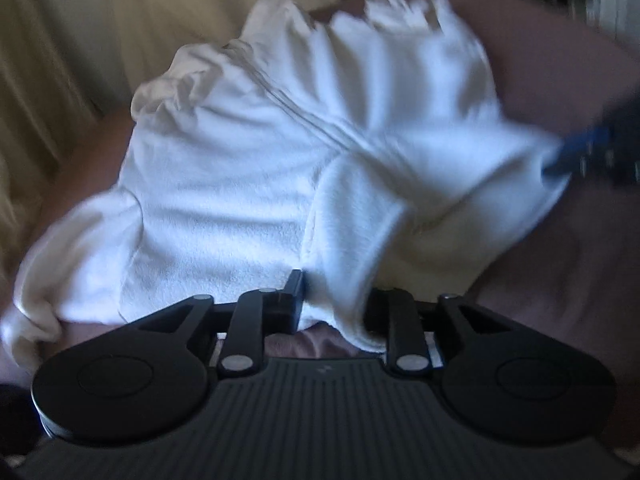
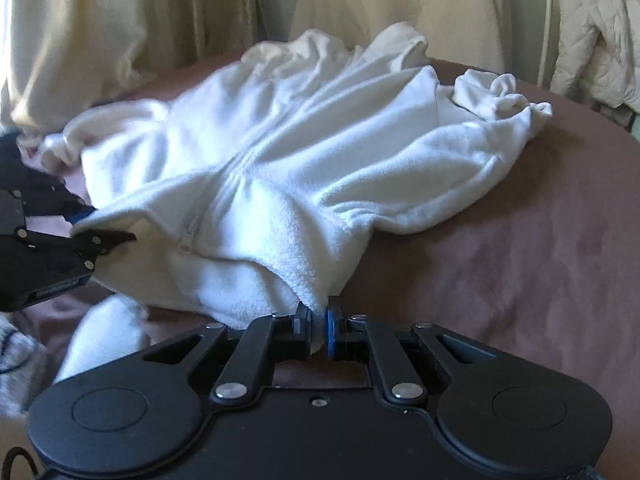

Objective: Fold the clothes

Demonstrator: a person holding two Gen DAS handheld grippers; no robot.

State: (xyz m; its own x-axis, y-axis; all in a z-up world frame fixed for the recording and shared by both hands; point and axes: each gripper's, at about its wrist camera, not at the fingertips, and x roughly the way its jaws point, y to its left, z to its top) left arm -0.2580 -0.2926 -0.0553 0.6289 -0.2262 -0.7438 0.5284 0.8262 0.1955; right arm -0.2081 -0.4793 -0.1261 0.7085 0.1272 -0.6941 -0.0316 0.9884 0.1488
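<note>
**Both grippers on the hem, fleece ready to be drawn flat**

Pinching the near hem at two corners, this pair looks set to pull the white fleece jacket [image 2: 280, 152] straight. The right gripper [image 2: 319, 314] has its blue pads clamped on a corner of the hem just right of the zip [image 2: 191, 232], with the cloth drawn into a taut peak between them. The left gripper [image 1: 334, 300] has the other hem corner bunched between its fingers; the far finger is buried in fleece, but from the right wrist view its tip is clearly closed on the edge left of the zip.

And the jacket itself? It lies zip-up on the brown bedcover [image 2: 540, 240], collar end away from the zip pull, towards the cream curtain [image 2: 120, 20]. One sleeve [image 2: 500, 92] is crumpled beyond the zip on the right side.

Holding the corners either side of the zip makes sense: it should spread the body evenly, so the front lies smooth before any fold. Sleeves look untouched, so folding proper seems barely begun.
</note>
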